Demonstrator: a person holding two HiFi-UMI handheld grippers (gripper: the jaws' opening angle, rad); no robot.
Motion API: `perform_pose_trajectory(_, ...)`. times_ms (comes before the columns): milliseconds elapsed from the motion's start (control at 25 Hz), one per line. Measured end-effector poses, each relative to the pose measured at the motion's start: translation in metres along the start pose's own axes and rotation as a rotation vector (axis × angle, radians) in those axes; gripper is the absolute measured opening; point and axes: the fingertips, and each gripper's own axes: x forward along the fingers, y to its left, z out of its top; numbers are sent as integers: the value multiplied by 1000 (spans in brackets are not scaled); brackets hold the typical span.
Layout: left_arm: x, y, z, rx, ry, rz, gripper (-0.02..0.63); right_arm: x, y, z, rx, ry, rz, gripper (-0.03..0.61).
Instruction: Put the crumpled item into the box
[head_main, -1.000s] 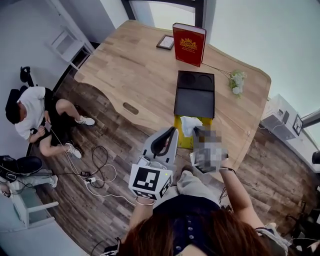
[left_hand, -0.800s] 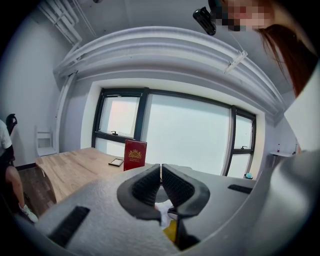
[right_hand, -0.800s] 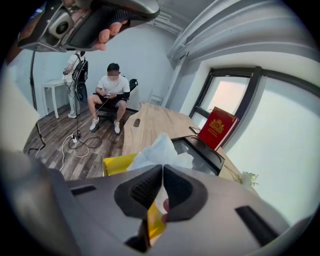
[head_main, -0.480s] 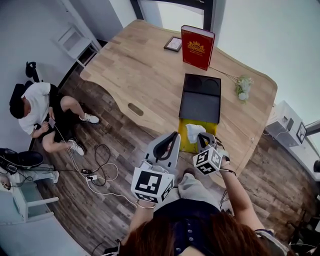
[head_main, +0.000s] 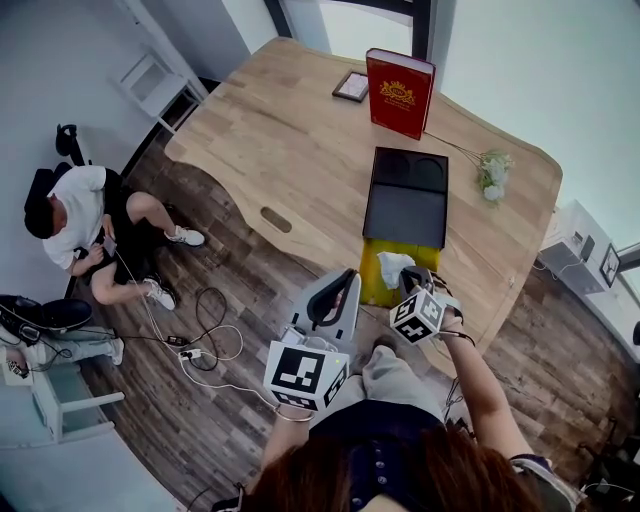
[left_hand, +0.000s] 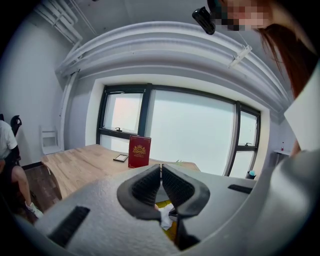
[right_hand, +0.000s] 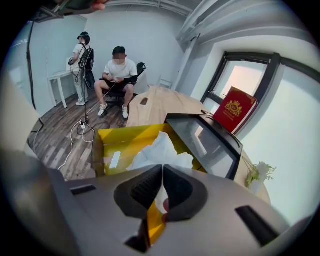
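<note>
Right claw: our right gripper (head_main: 412, 282) (right_hand: 162, 169) is clenched, its ribbed pads meeting at the tips with white paper showing in the gap just behind them; we read it as pinching the crumpled tissue (head_main: 394, 266) (right_hand: 161, 149).
Crumpled tissue: it rises straight ahead of the right claw's tips, touching them, and its lower part sits inside the yellow box (head_main: 371, 287) (right_hand: 122, 142).
Yellow box: open-topped, directly under and in front of the right claw, at the near edge of the wooden table (head_main: 290, 150).
Left claw: our left gripper (head_main: 343, 277) (left_hand: 161, 169) is clenched on nothing, pads pressed together. It hovers off the table edge, beside the right claw and apart from it.
From the left claw: the tissue and a strip of yellow box peek out below its closed tips, on the far side.
Black lid (head_main: 406, 198) (right_hand: 206, 136): beyond the right claw, lying flat and touching the box's far end.
Red book (head_main: 401, 92) (left_hand: 139, 151) (right_hand: 235, 109): upright, well past both claws, behind the lid.
Small frame (head_main: 351, 87) (left_hand: 120, 158): flat on the table, just left of the book as the left claw looks.
White flowers (head_main: 493, 176) (right_hand: 260, 172): off to the right of the right claw, beside the lid.
Seated person (head_main: 80, 215) (right_hand: 117, 75): on a chair, far to the left of both claws.
Standing person (right_hand: 82, 55): by the far wall, seen from the right claw.
Floor cables (head_main: 190, 340): below and left of the left claw.
</note>
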Motion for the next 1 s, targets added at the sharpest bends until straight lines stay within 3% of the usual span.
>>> perform_pose_trajectory(600, -3, 9, -2, 4, 14, 17, 32, 17, 5, -7, 9, 67, 42, 31)
perform_pose_trajectory(1000, -13, 14, 2, 12, 1, 12, 32, 13, 1, -3, 18, 76, 14, 31)
